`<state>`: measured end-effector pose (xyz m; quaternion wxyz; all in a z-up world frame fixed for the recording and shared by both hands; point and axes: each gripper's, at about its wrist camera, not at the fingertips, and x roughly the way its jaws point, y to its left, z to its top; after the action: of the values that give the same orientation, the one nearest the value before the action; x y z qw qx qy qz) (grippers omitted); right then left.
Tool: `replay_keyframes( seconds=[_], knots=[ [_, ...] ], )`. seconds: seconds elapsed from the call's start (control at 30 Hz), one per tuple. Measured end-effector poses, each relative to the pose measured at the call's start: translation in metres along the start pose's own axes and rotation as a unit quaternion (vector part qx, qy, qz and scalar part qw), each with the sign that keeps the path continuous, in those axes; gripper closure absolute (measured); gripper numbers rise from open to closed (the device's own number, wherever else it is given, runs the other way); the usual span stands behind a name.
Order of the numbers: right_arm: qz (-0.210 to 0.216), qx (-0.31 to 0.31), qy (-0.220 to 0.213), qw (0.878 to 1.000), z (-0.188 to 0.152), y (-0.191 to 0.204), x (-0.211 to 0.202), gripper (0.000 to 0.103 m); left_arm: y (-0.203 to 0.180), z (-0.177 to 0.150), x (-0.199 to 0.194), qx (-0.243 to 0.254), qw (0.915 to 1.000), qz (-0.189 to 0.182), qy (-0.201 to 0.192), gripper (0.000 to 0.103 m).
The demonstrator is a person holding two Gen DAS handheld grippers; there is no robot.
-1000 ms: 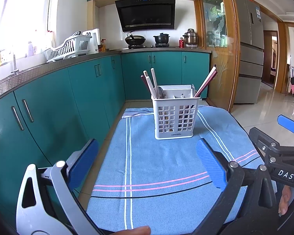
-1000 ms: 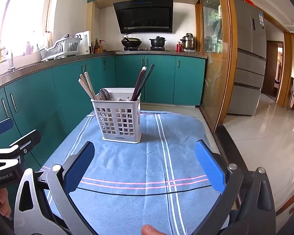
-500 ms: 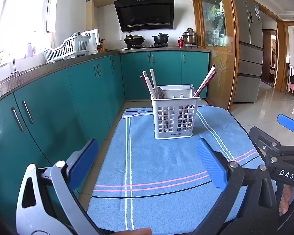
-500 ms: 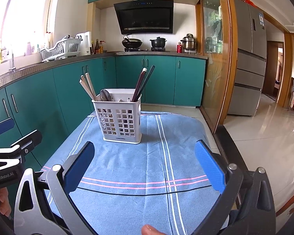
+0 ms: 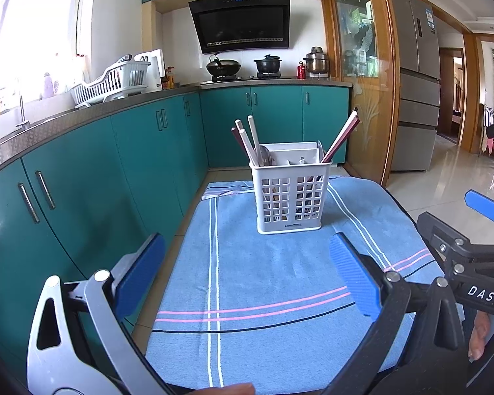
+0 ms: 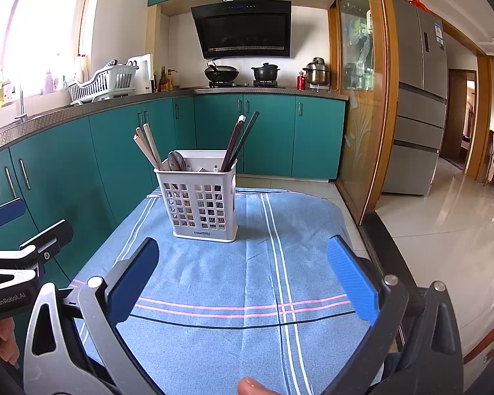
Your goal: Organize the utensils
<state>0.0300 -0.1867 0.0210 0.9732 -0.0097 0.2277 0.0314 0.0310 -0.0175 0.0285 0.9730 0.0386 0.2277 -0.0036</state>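
Note:
A white slotted utensil basket (image 5: pixel 290 194) (image 6: pixel 203 199) stands upright near the far end of a blue striped cloth (image 5: pixel 273 283) (image 6: pixel 233 273). Pale chopsticks (image 5: pixel 247 141) (image 6: pixel 146 146) and a spoon (image 6: pixel 177 161) lean out of its left side; dark red chopsticks (image 5: pixel 342 138) (image 6: pixel 238 141) lean out of its right side. My left gripper (image 5: pixel 247 273) is open over the near cloth with nothing between its fingers. Beside it, my right gripper (image 6: pixel 243 273) is open too and holds nothing. Both hang well short of the basket.
Teal cabinets (image 5: pixel 82 191) run along the left under a counter with a white dish rack (image 5: pixel 112 79). A stove with pots (image 5: pixel 243 65) sits at the back. A wood-framed glass door (image 6: pixel 362 98) and a fridge (image 6: pixel 418 92) stand to the right. Tiled floor lies beyond.
Both grippers have stayed open and nearly still; the views shift only slightly, with the basket barely changing place.

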Motion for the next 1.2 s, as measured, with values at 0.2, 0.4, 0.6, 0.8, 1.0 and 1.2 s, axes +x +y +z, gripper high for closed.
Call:
replay_keyframes(
  seconds=[0.2, 0.4, 0.6, 0.8, 1.0, 1.2],
  knots=[
    [-0.001, 0.003, 0.001, 1.000, 0.0008, -0.0007, -0.0020, 0.003, -0.0015, -0.0006, 0.0006, 0.001, 1.0000, 0.001, 0.001, 0.004],
    [-0.001, 0.002, 0.001, 1.000, 0.0007, -0.0008, -0.0018, 0.003, -0.0022, -0.0009, 0.0018, 0.001, 1.0000, 0.000, 0.004, 0.004],
    [-0.002, 0.004, 0.003, 1.000, -0.0006, -0.0008, -0.0024, 0.003, -0.0038, -0.0017, 0.0021, 0.001, 1.0000, -0.002, 0.005, 0.004],
    [-0.002, 0.004, 0.003, 1.000, -0.0011, -0.0014, -0.0017, 0.003, -0.0059, -0.0050, 0.0012, 0.001, 1.0000, -0.004, 0.005, 0.004],
    [-0.003, 0.006, 0.006, 1.000, -0.0049, -0.0023, -0.0002, 0.003, -0.0071, -0.0072, 0.0029, 0.002, 1.0000, -0.003, 0.009, 0.004],
    [-0.003, 0.007, 0.006, 1.000, -0.0062, -0.0027, -0.0012, 0.003, -0.0087, -0.0072, 0.0012, 0.006, 0.9999, -0.009, 0.011, 0.004]
  ],
)
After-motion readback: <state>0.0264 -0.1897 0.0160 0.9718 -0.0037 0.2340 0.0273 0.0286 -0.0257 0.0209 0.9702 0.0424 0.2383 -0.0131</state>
